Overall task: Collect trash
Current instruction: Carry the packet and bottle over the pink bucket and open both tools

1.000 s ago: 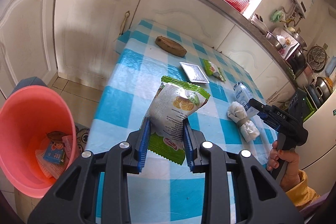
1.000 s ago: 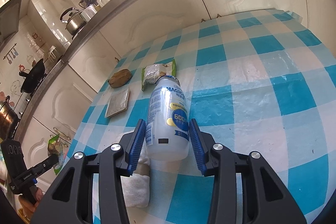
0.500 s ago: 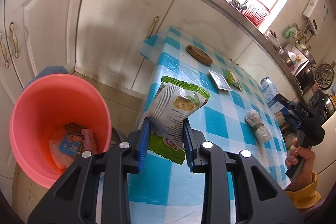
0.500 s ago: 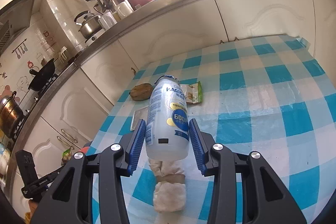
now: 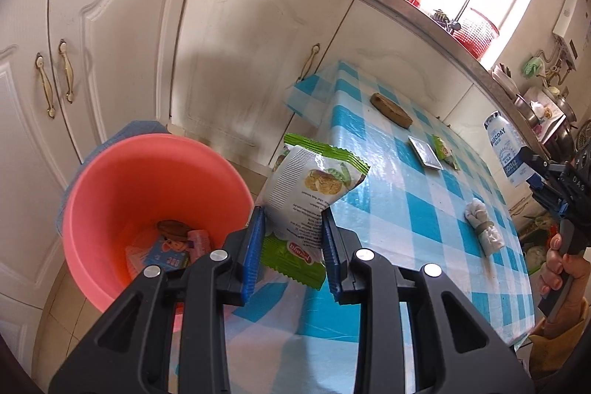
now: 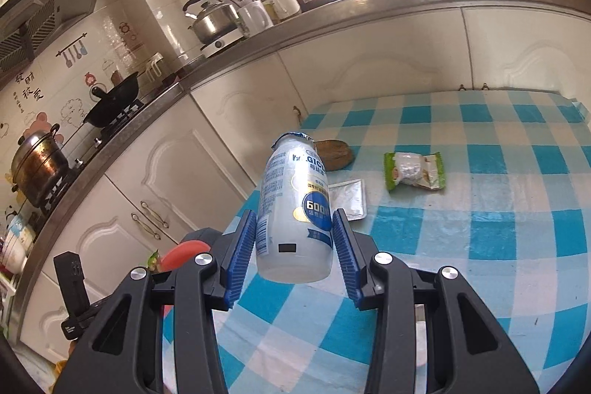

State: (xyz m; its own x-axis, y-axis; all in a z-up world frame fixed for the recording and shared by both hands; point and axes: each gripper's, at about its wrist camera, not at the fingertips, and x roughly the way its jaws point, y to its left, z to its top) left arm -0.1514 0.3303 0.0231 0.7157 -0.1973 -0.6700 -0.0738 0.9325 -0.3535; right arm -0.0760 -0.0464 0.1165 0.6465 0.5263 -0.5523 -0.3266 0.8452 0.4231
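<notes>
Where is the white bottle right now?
The white bottle is held up above the checked table, clamped in the right gripper, with the silver packet lying just behind it.

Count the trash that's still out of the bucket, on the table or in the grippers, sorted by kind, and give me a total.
Snack bags: 2, one in the left gripper, one on the table
Bottles: 1, in the right gripper
Foil packets: 1
Tissue wads: 1
Brown pieces: 1
Total: 6

You have a white-and-green snack packet (image 5: 312, 187) upright, clear of the surface, beside the pink bin (image 5: 147, 180) holding wrappers. Your white bottle (image 6: 295, 209) with blue label stands tilted, lifted. A small green wrapper (image 6: 413, 170), foil sachet (image 6: 349, 198) and perhaps a wadded tissue (image 5: 484, 233) lie on the surface.
</notes>
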